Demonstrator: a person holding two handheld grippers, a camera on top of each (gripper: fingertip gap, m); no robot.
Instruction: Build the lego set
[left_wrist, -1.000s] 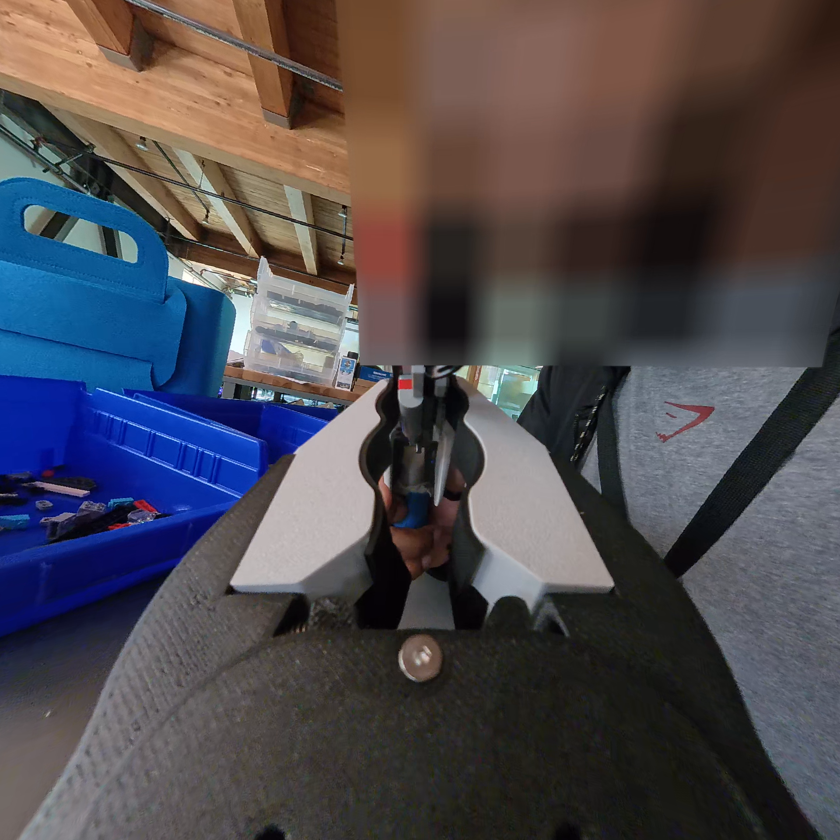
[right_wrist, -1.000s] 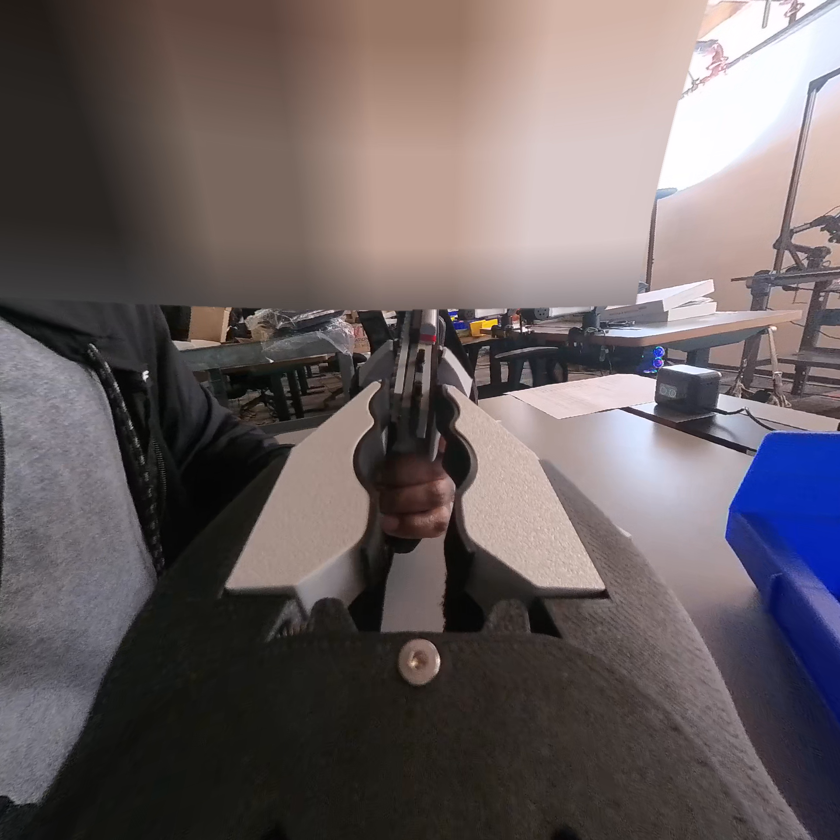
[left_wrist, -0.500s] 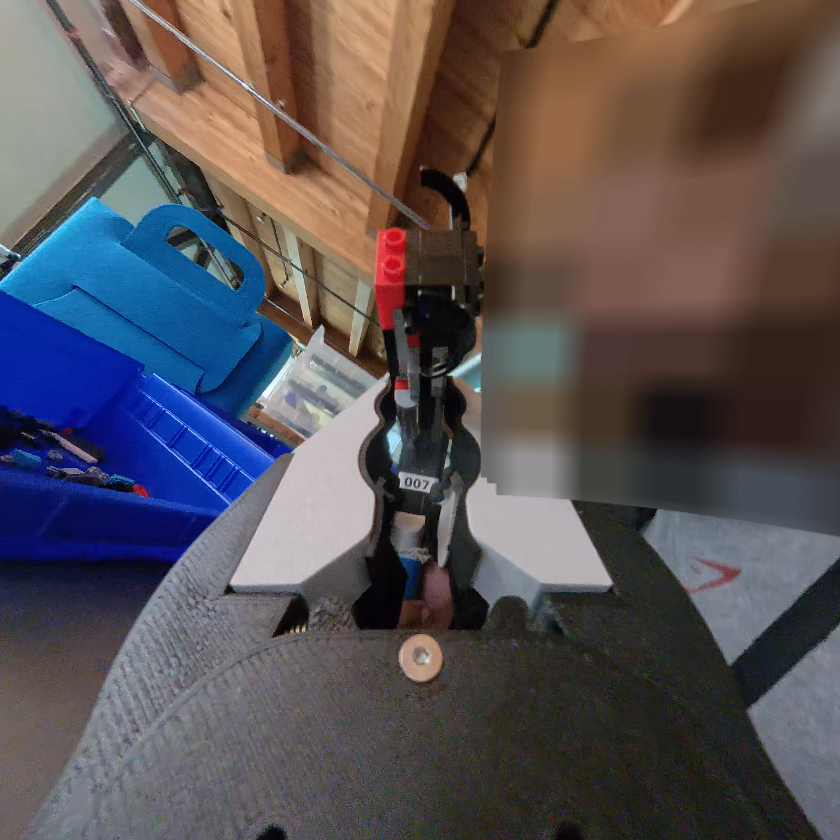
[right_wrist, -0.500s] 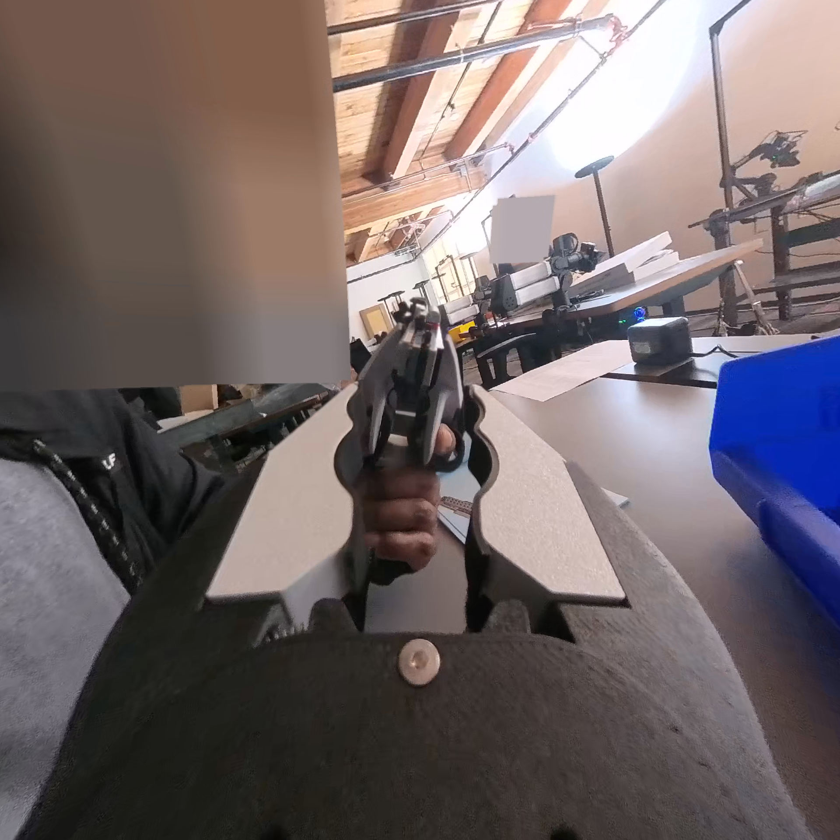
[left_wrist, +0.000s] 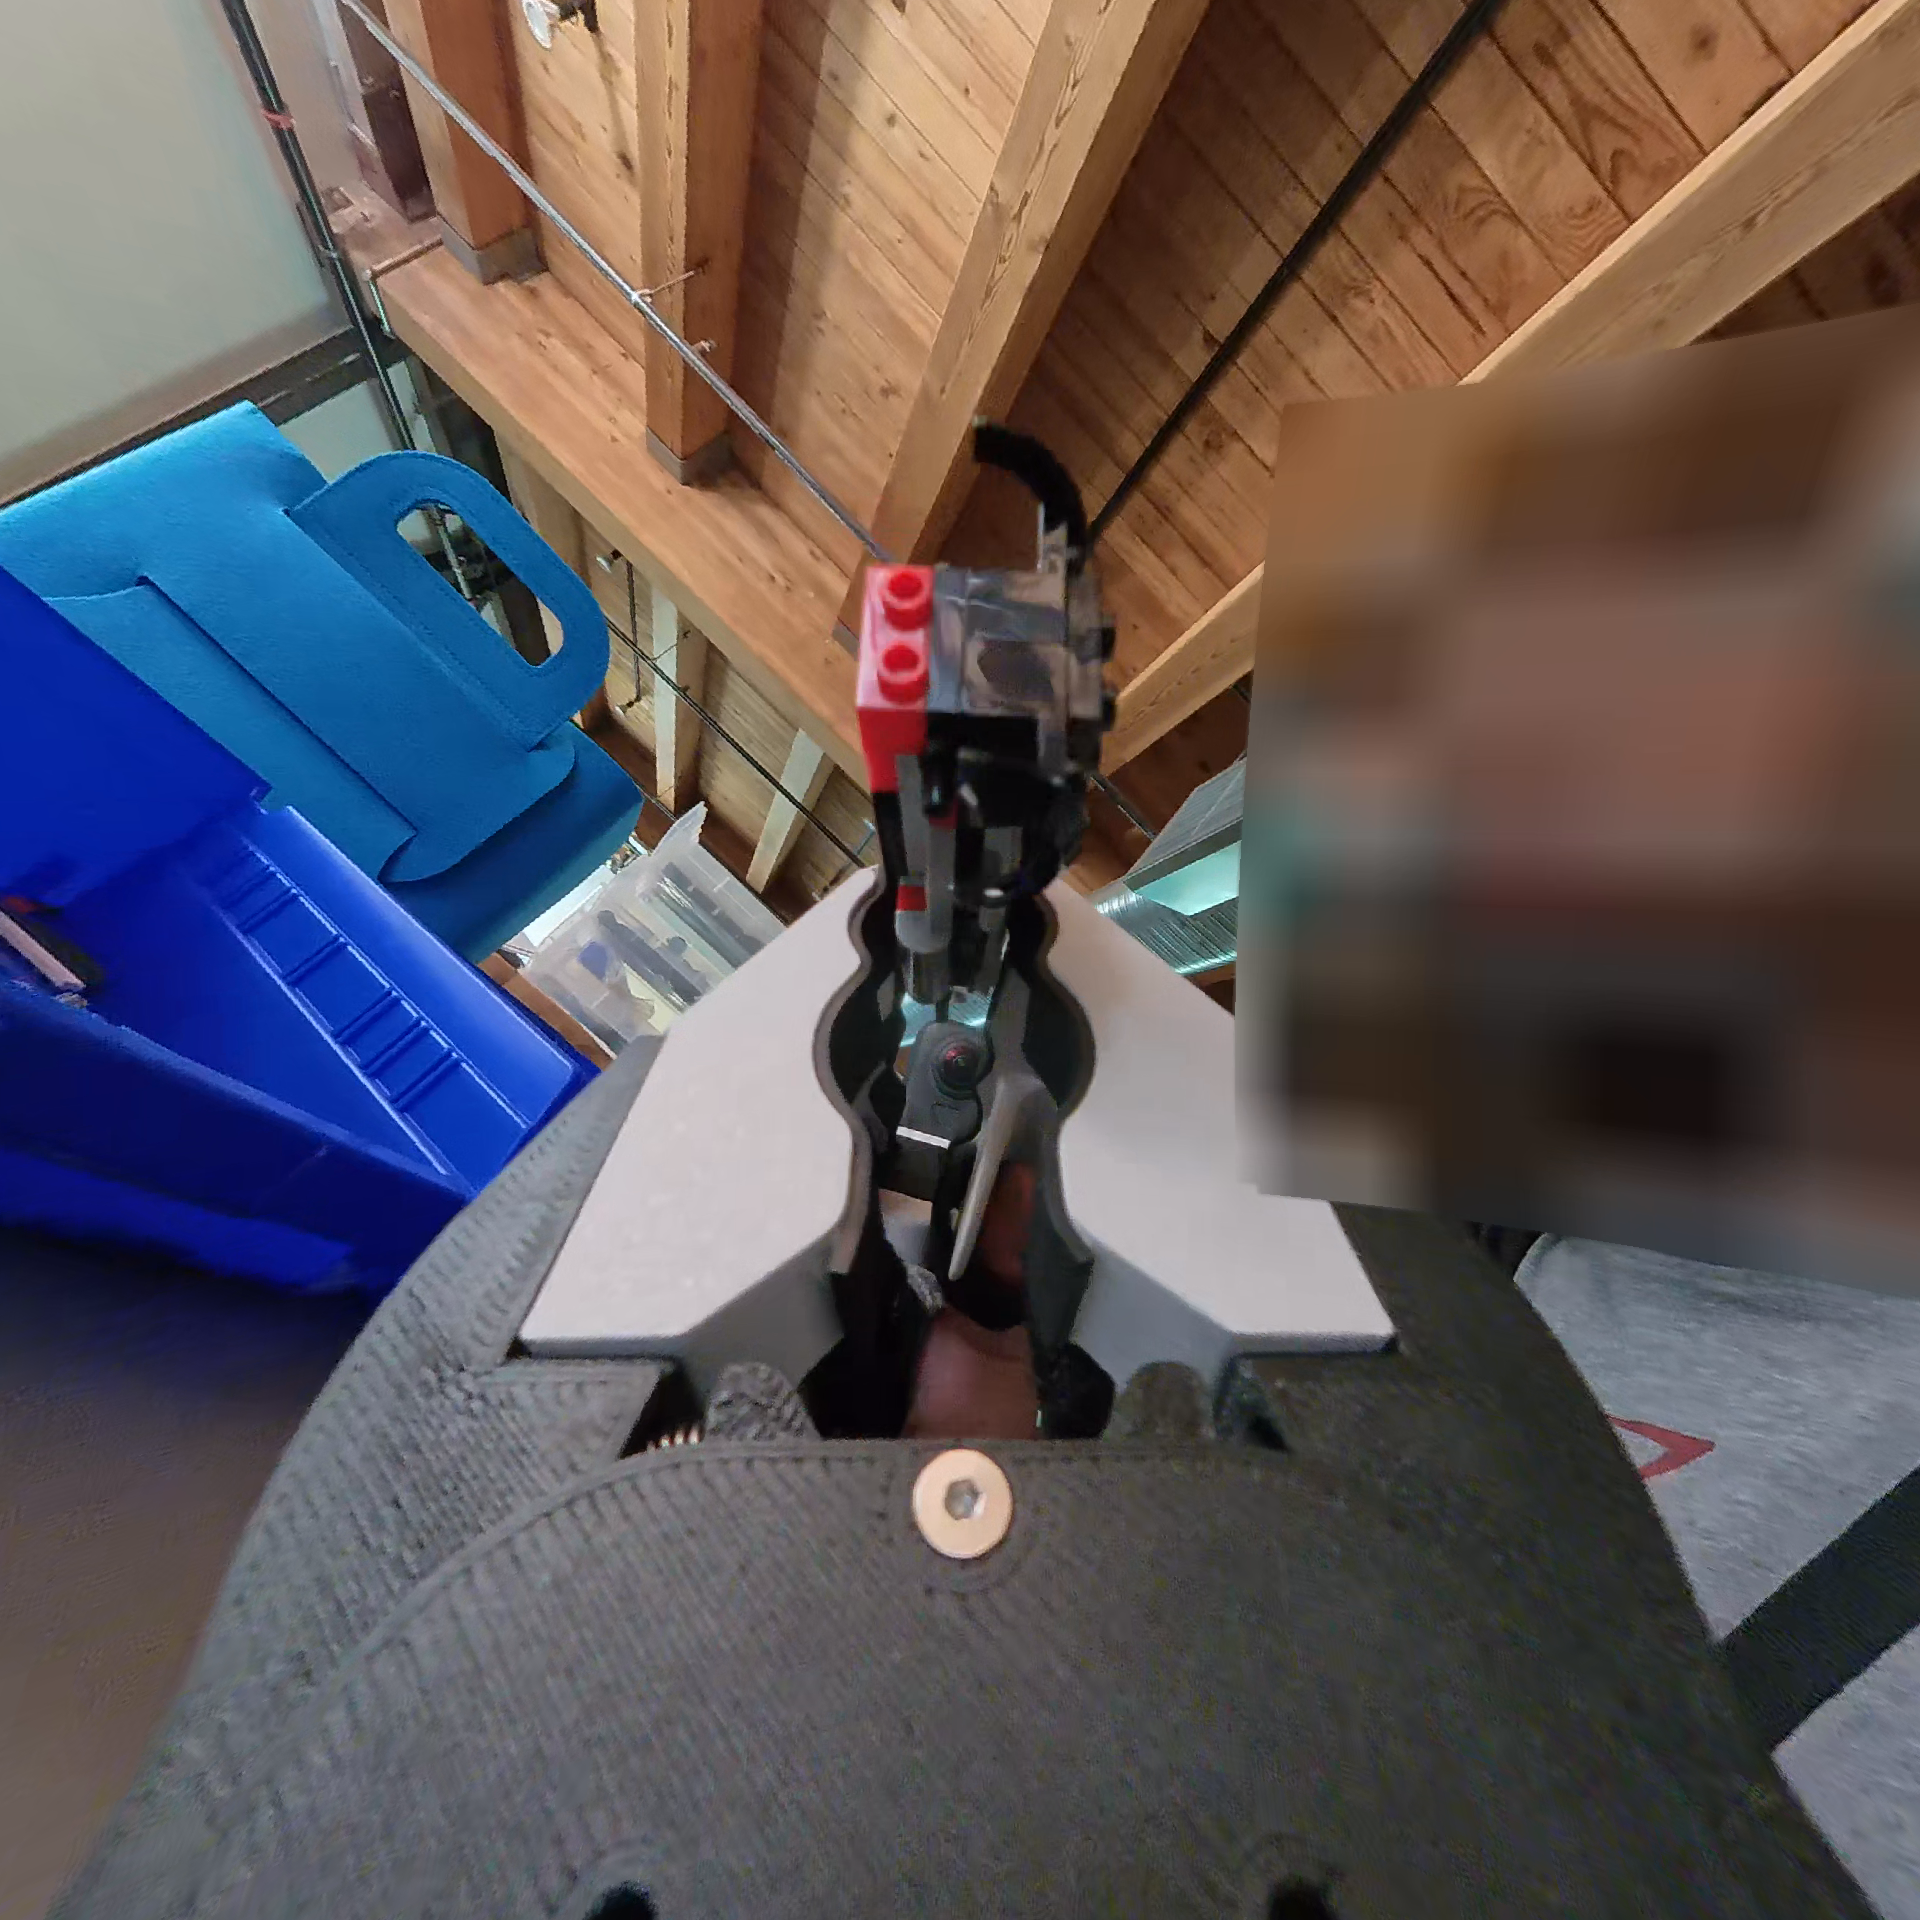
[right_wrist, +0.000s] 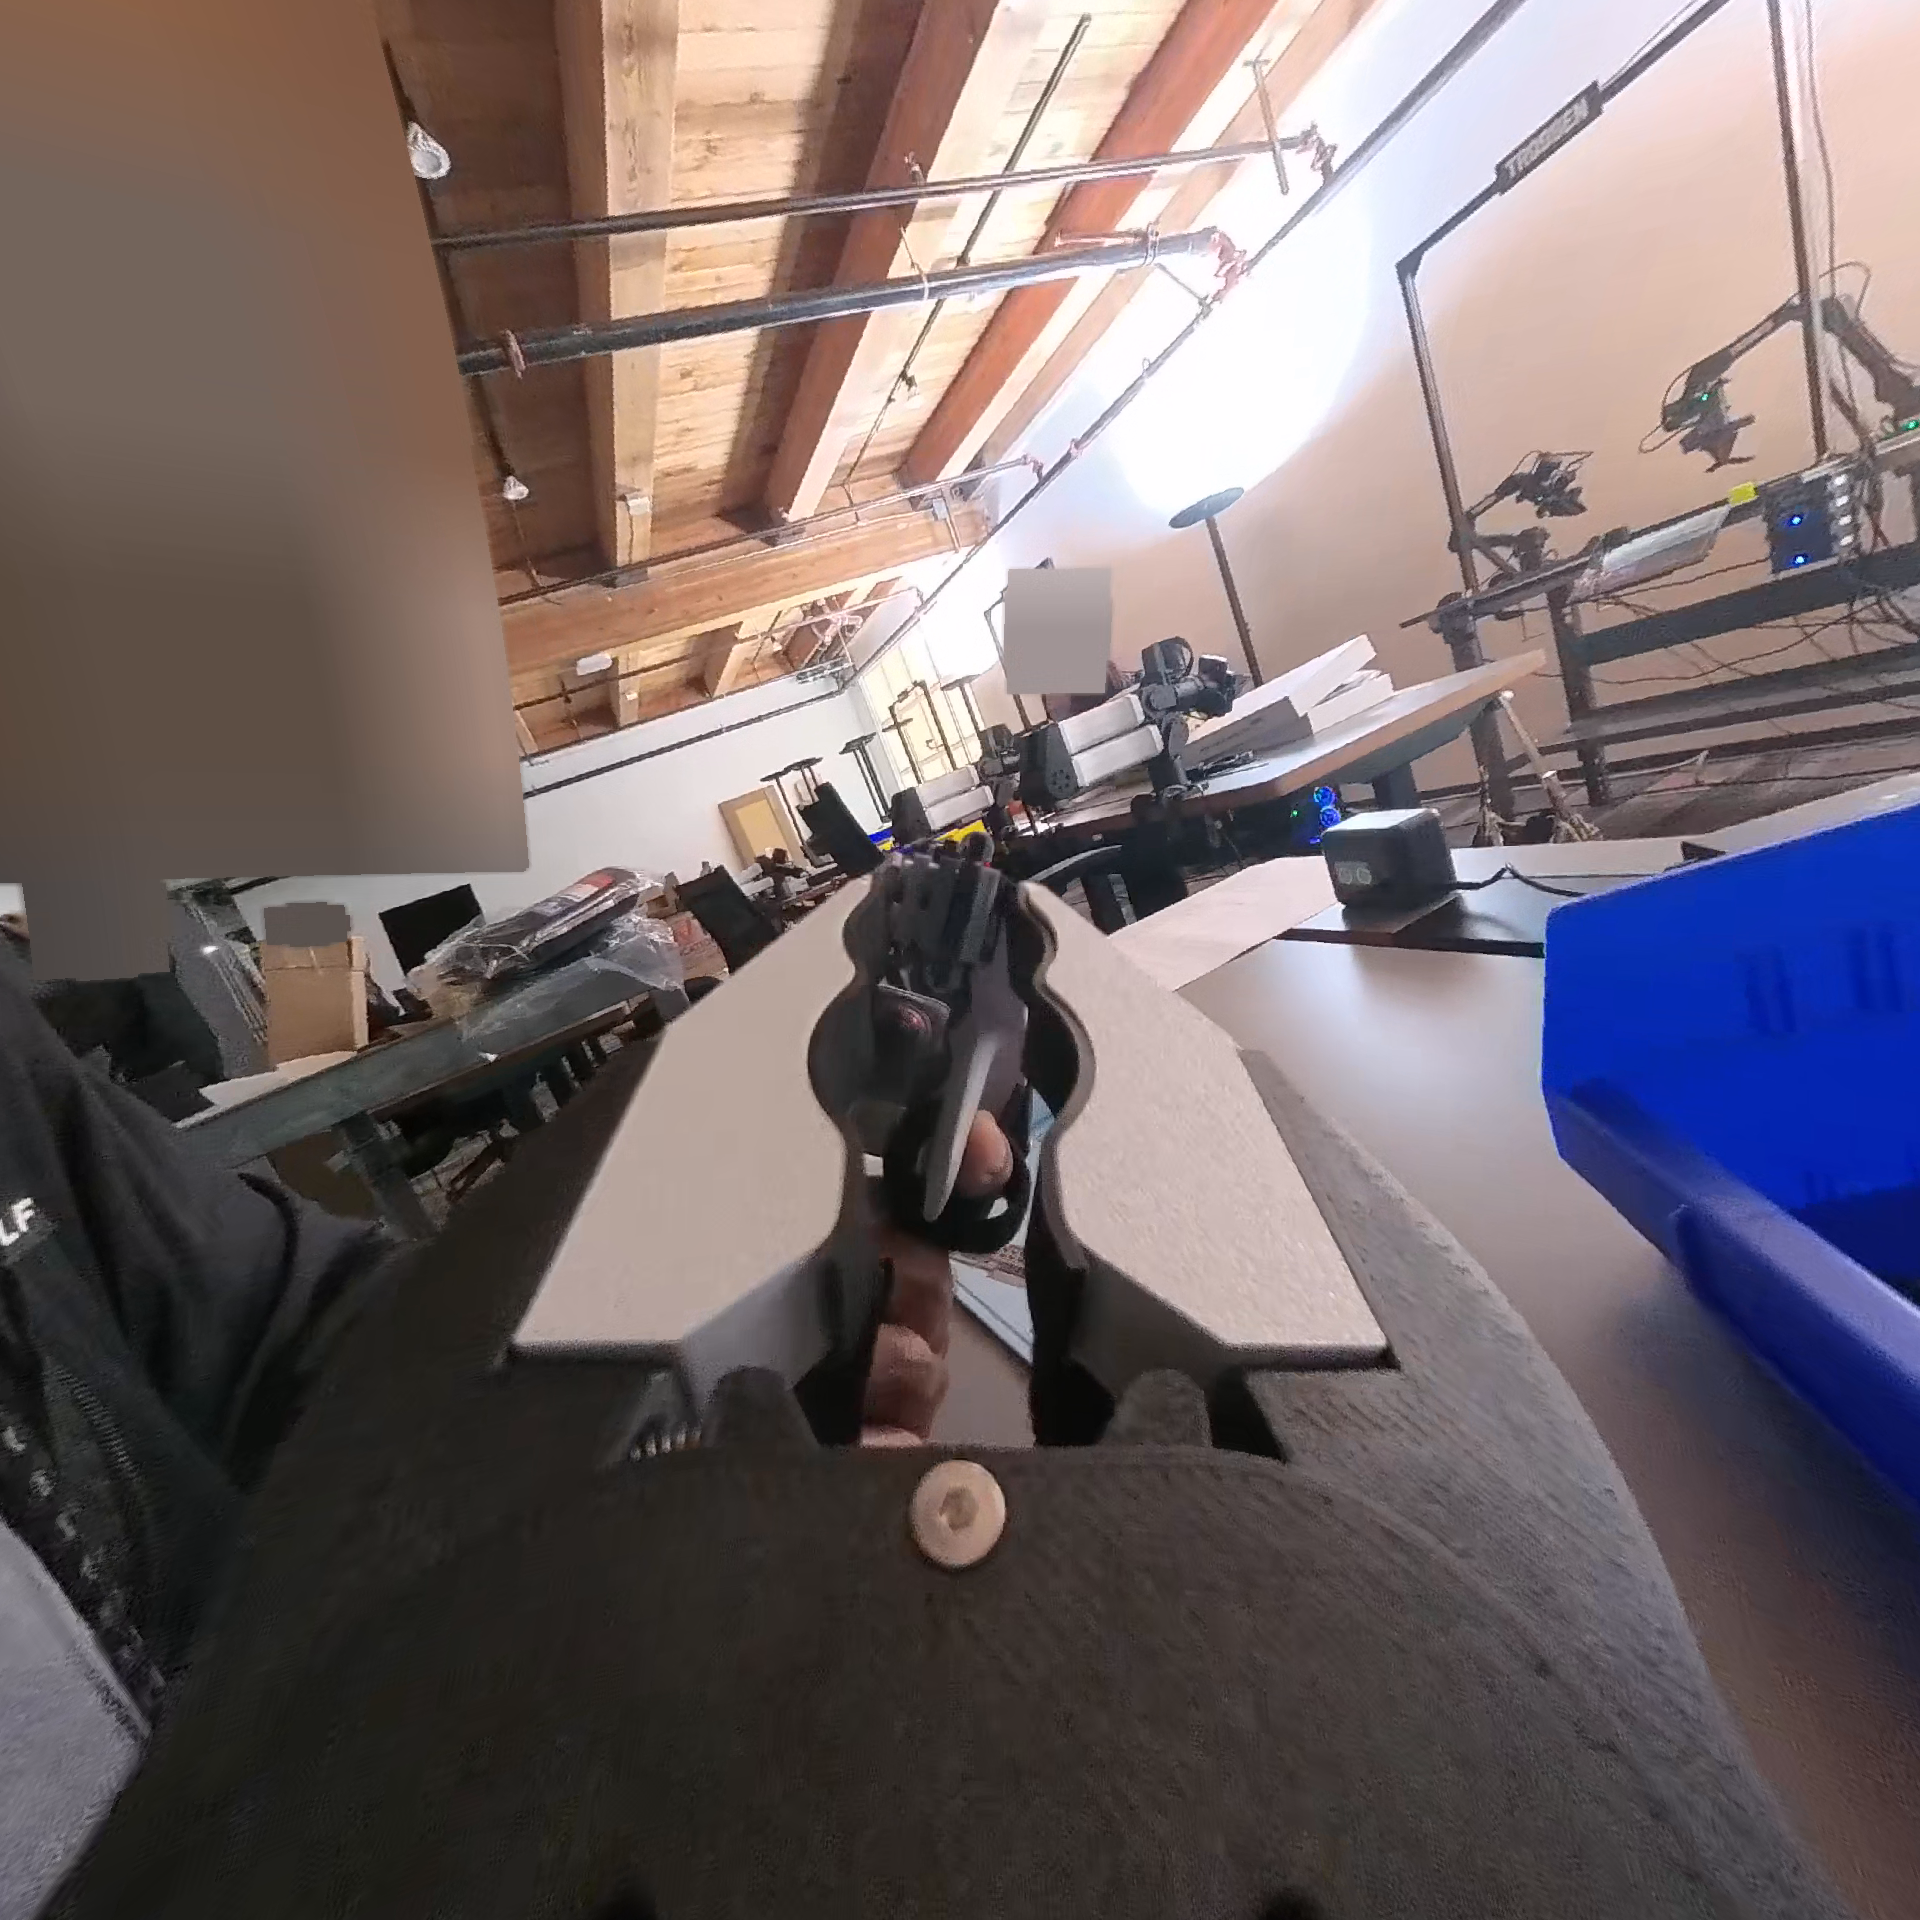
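**Both claws tip the model up toward the ceiling**

1 second ago both claws faced level across the counter, gripping the model between them. Now both views tilt upward, so the beams fill the background and the model (left_wrist: 982, 727) stands clear above the left claw (left_wrist: 951, 935). Its red brick (left_wrist: 896, 665), with 2 studs showing, and a dark block with a curved black piece on top are now plain to see; earlier only a thin sliver showed.

The left claw is clamped on the model's lower stem. The right claw (right_wrist: 940, 935) is closed too, pinching dark parts of the same model from the opposite side, with the other claw's camera visible just beyond its tips.

The blue bin (left_wrist: 260, 1039) of loose parts sits on the counter (right_wrist: 1403, 1091) to the left, well apart from the model.

This lift looks like an inspection or reorientation, likely checking a just-seated piece before fetching another from the bin.
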